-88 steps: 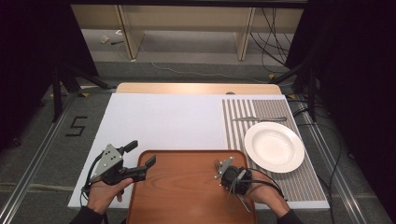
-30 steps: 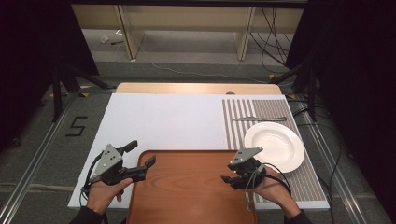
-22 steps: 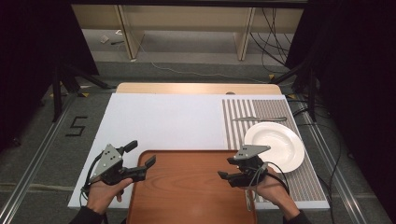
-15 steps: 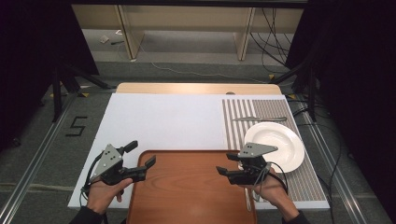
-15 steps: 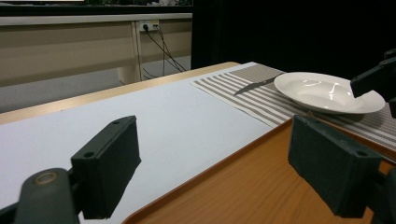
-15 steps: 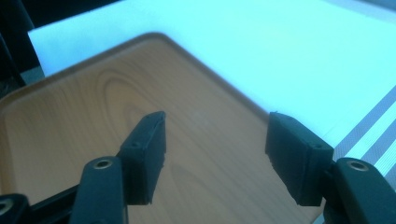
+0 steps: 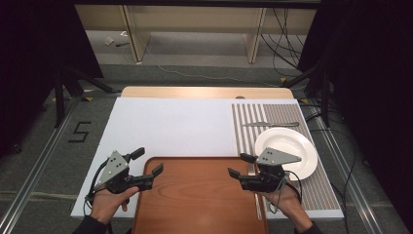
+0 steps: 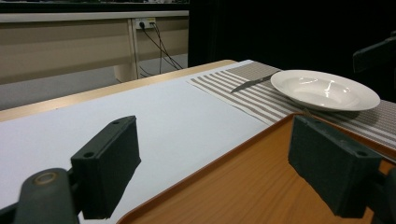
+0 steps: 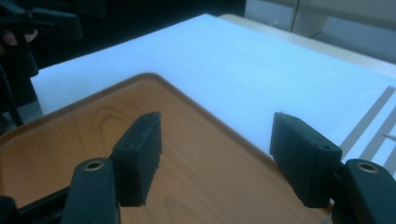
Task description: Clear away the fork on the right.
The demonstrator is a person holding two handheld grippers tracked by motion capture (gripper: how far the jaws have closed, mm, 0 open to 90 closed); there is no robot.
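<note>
Both hand-held grippers, left (image 7: 148, 165) & right (image 7: 238, 165), w/ jaws apart, empty, over wooden tray (image 7: 197, 197) edges; white plate (image 7: 287, 151) right of tray.

Wood-grain tray, glossy plate, matt cloth

The tray (image 7: 197, 195) at 6 o'clock looks like smooth, satin wood-grain; the white plate (image 7: 292, 146) at 3 o'clock is glossy, on a woven striped mat (image 7: 253, 122). The bench (image 7: 175, 126) cover is matt white. Gripper fingers (image 8: 107, 163) look matt black, slightly rough.
</note>
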